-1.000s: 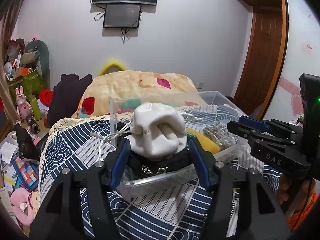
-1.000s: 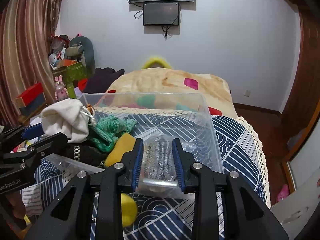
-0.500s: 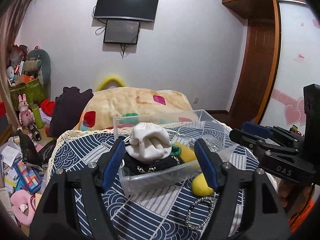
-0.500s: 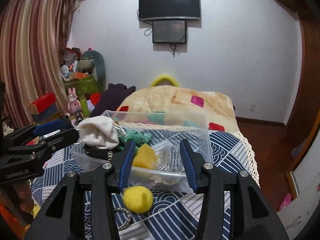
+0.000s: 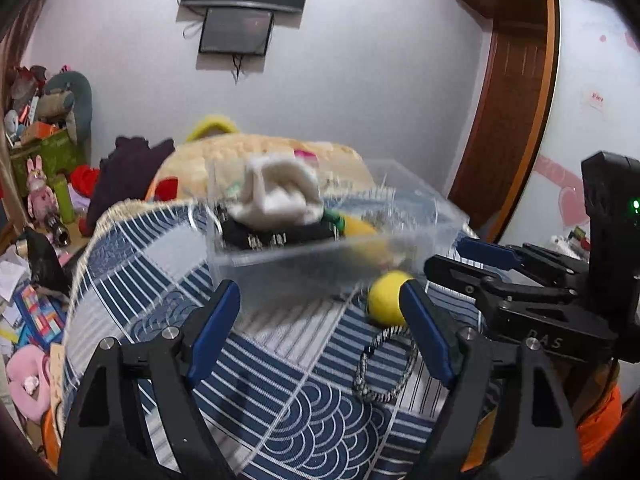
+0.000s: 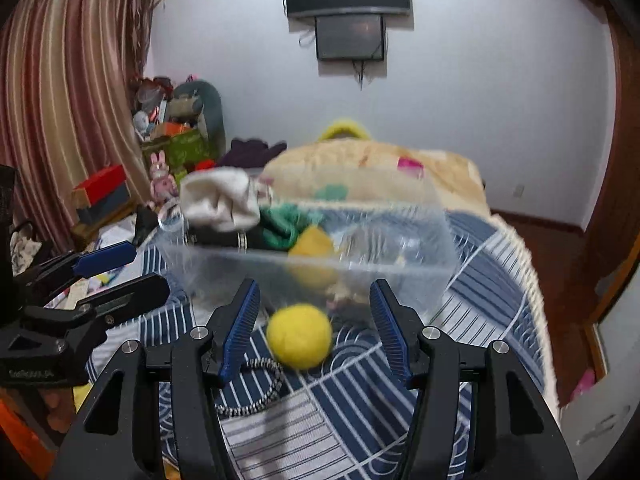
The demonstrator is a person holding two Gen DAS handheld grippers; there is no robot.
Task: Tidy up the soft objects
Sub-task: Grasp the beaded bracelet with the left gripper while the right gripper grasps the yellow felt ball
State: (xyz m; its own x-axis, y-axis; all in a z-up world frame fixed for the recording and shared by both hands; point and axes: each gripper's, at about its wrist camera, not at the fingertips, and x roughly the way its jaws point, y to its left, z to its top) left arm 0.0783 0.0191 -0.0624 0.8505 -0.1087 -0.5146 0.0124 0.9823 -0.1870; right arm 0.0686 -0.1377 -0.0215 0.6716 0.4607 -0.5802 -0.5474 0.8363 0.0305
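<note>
Moved: both claws have backed off the clear bin (image 5: 304, 264), jaws just opening.
Left claw (image 5: 320, 312): apart, empty.
Right claw (image 6: 316, 328): apart, yellow ball (image 6: 299, 335) loose between.

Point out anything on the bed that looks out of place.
Two things lie outside the clear plastic bin on the quilt: a yellow felt ball and a braided cord loop beside it. The white sock bundle sticks above the rim.

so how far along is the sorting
Mostly done: the white cloth, green knit and other pieces sit in the clear bin. Nothing is in hand; the left gripper and right gripper have just been opening, empty. Left: the yellow ball and braided loop on the bedspread.
</note>
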